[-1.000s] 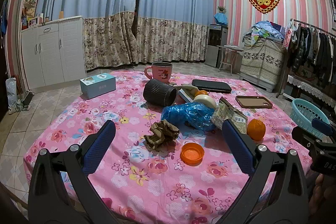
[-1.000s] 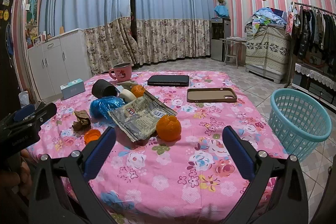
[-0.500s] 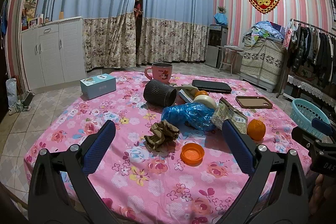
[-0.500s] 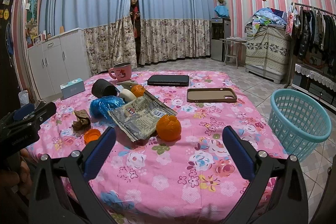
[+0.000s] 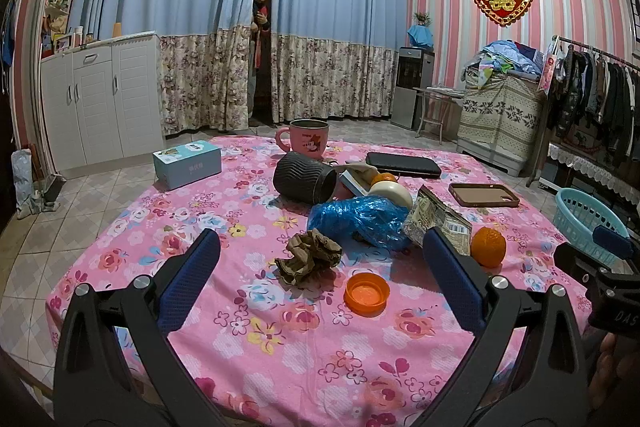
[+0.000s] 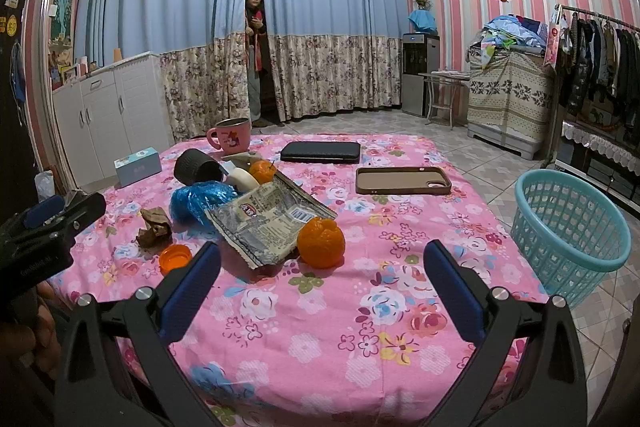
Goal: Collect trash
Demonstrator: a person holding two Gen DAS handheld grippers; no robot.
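On the pink flowered table lie a crumpled brown paper (image 5: 310, 256), an orange bottle cap (image 5: 367, 293), a blue plastic bag (image 5: 360, 217) and a silver snack wrapper (image 5: 436, 221). They also show in the right wrist view: paper (image 6: 154, 227), cap (image 6: 175, 257), bag (image 6: 200, 201), wrapper (image 6: 268, 227). A teal basket (image 6: 572, 227) stands on the floor right of the table. My left gripper (image 5: 320, 275) is open and empty, just short of the paper and cap. My right gripper (image 6: 320, 283) is open and empty, near the orange (image 6: 321, 242).
A black cup (image 5: 306, 177) on its side, a pink mug (image 5: 308, 139), a tissue box (image 5: 187, 163), a phone case (image 6: 403, 180), a black wallet (image 6: 320, 151) and a second orange (image 6: 262, 171) are on the table. A woman (image 6: 254, 59) stands between the curtains.
Both grippers have held still. A woman has appeared in the gap between the curtains.
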